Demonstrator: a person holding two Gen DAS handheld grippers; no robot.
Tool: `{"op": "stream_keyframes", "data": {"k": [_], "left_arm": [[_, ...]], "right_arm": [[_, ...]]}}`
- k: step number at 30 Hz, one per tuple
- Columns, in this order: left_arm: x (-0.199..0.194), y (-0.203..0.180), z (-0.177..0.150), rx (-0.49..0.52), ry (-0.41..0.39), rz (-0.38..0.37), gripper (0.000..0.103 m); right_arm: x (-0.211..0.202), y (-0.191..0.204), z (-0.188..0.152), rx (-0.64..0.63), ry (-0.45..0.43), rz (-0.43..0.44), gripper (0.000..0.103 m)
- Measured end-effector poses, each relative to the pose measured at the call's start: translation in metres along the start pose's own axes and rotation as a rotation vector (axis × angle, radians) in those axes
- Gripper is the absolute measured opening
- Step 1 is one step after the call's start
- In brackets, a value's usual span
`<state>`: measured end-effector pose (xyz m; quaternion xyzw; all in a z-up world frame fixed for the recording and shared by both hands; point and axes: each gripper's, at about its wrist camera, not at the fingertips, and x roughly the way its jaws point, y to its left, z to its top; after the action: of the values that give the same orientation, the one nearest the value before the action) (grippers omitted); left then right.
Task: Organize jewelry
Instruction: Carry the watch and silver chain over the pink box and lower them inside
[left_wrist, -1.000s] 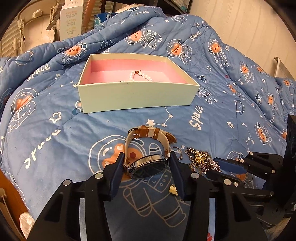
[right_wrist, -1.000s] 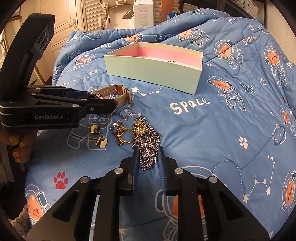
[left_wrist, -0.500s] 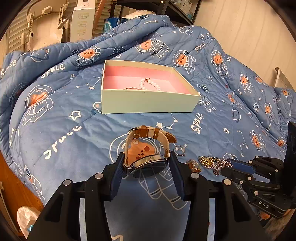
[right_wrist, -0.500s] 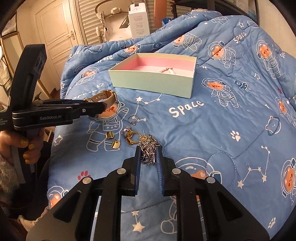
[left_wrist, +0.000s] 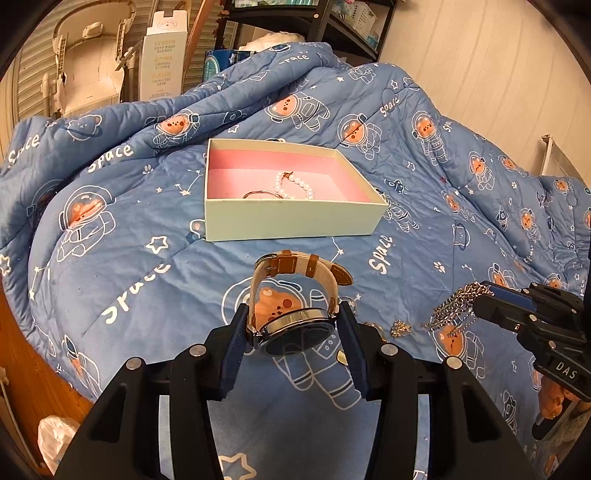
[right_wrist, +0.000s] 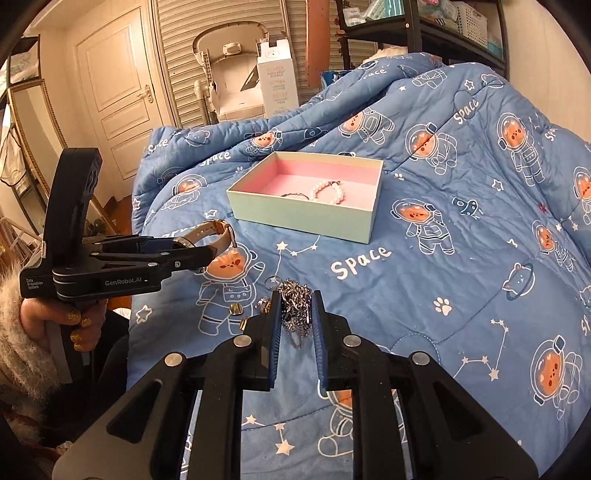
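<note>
Left claw (left_wrist: 293, 325) grips a watch (left_wrist: 295, 325), right claw (right_wrist: 295, 314) a chain (right_wrist: 295, 306); box (left_wrist: 295, 221) holds pearl bracelet (left_wrist: 293, 184) and ring (left_wrist: 260, 194).

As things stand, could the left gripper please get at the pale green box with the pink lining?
Probably yes: open blue quilt lies between the left gripper and the box, though its jaws already hold the tan-strapped watch.
</note>
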<state>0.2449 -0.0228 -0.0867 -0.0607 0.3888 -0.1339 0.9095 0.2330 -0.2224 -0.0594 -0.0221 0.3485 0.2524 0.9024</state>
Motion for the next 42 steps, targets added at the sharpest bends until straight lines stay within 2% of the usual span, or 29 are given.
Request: {"op": "stream_keyframes", "data": {"k": [13, 21, 30, 38, 42], "left_arm": [[-0.029, -0.01, 0.023, 0.046, -0.065, -0.022, 0.047], [-0.026, -0.011, 0.039, 0.058, -0.078, -0.037, 0.047], [-0.004, -0.001, 0.072, 0.104, -0.08, -0.008, 0.047], [0.031, 0.014, 0.102, 0.098, -0.033, 0.006, 0.047], [0.051, 0.021, 0.111, 0.091, 0.006, 0.013, 0.047]], "right_arm": [[-0.013, 0.004, 0.036, 0.011, -0.071, 0.047, 0.016], [0.004, 0.003, 0.062, 0.02, -0.074, 0.084, 0.016], [0.035, -0.011, 0.105, 0.048, -0.07, 0.107, 0.016], [0.071, -0.022, 0.136, 0.016, -0.043, 0.046, 0.016], [0.094, -0.032, 0.143, 0.044, -0.011, 0.034, 0.016]]}}
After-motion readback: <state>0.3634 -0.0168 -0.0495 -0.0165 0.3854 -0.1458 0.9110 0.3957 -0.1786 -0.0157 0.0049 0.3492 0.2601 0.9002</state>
